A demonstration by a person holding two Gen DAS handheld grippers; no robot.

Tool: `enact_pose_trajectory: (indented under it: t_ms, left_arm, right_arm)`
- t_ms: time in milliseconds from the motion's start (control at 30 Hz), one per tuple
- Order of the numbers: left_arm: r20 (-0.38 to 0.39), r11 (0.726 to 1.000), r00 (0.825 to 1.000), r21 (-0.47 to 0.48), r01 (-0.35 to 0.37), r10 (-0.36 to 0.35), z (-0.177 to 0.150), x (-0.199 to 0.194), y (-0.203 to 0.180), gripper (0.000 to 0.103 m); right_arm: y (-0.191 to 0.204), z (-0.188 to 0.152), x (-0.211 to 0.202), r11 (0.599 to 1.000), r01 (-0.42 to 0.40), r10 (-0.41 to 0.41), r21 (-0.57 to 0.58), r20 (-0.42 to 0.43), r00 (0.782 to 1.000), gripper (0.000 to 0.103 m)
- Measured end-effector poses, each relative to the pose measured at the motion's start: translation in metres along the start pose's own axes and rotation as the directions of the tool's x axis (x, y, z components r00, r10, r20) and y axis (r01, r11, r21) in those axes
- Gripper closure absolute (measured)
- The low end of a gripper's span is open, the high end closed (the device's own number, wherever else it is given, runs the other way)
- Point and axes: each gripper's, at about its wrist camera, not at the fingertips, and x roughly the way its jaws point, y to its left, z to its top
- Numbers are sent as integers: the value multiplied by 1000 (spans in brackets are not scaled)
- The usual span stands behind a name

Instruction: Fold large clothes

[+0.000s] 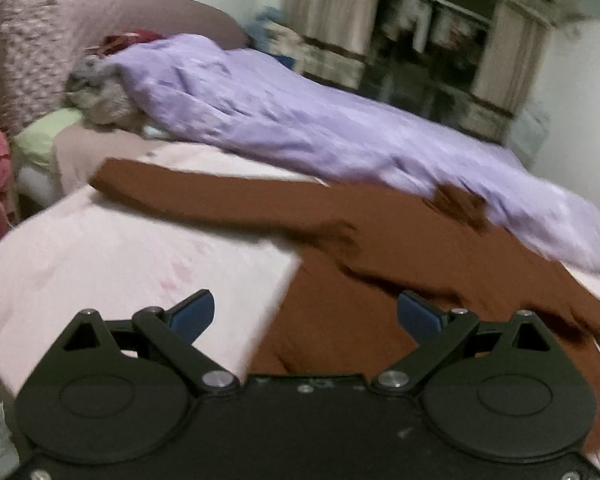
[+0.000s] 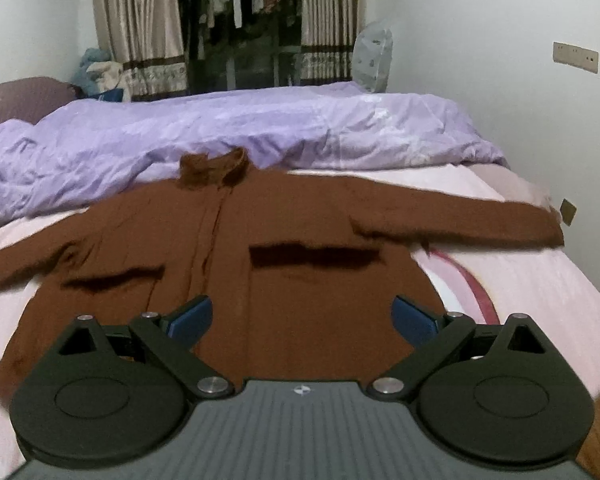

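Note:
A large brown coat (image 2: 284, 224) lies flat, front up, on the pink bed sheet (image 2: 540, 280), collar toward the purple duvet and both sleeves spread out sideways. My right gripper (image 2: 302, 316) is open and empty, hovering above the coat's lower middle. In the left wrist view the coat (image 1: 420, 248) lies ahead and to the right, with its left sleeve (image 1: 188, 192) stretched across the sheet. My left gripper (image 1: 304, 314) is open and empty, above the coat's lower left edge.
A crumpled purple duvet (image 2: 220, 132) lies along the far side of the bed. Pillows and a headboard (image 1: 40, 40) are at the left end. Curtains and a dark window (image 2: 240, 32) stand behind. A white wall (image 2: 500, 40) is to the right.

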Motion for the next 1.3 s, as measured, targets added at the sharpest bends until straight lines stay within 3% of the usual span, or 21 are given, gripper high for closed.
enact_pose_trajectory:
  t_ms: [67,200,300,433,767,800,833,867,900,1033,1067,1133,1200,1300]
  left_arm:
    - [22,998,999,-43,-45,46,19,26,23,3]
    - [43,979,992,-171,-110,119,47,78,76,3]
    - [22,950,978,-243,-197,208,64,120,114,7]
    - [-8,898,962,-357,-257,272,80,168,163,8]
    - [-25,792,940,-532,-300,340,97,246,235,11]
    - [-26,784,941,-545,-297,338,95,249,237,18]
    - [-31,778,940,-553,-299,340,96,255,241,39]
    - [-35,773,939,-559,-301,341,97,261,243,50]
    - [-39,771,937,-558,-308,347,96,262,243,59]
    - [-34,771,930,-549,-323,366,101,269,244,61]
    - [-33,775,932,-545,-320,361,102,271,244,66]
    - [-27,782,938,-543,-304,346,105,270,240,85]
    - [5,801,948,-536,-266,318,111,261,231,94]
    - [81,843,967,-511,-169,243,127,244,203,95]
  right_arm:
    - [3,9,14,1000,-10,10,4,7,1000,0]
    - [6,14,43,991,-133,135,-24,82,988,0]
    - [15,21,71,992,-123,124,-25,45,991,0]
    - [25,30,104,993,-117,118,-12,18,993,0]
    - [38,23,162,996,-89,88,-4,-84,993,0]
    - [39,22,166,996,-90,90,-4,-98,991,0]
    - [41,21,169,996,-92,91,-6,-108,990,0]
    - [42,20,172,996,-93,91,-10,-115,989,0]
    - [44,19,174,996,-92,89,-16,-120,989,0]
    - [47,20,178,995,-94,89,-29,-126,988,0]
    - [48,20,179,995,-95,90,-32,-128,988,0]
    - [49,19,180,994,-101,95,-35,-132,987,0]
    - [47,19,179,994,-106,101,-33,-134,986,0]
    - [41,20,178,994,-109,105,-27,-133,986,0]
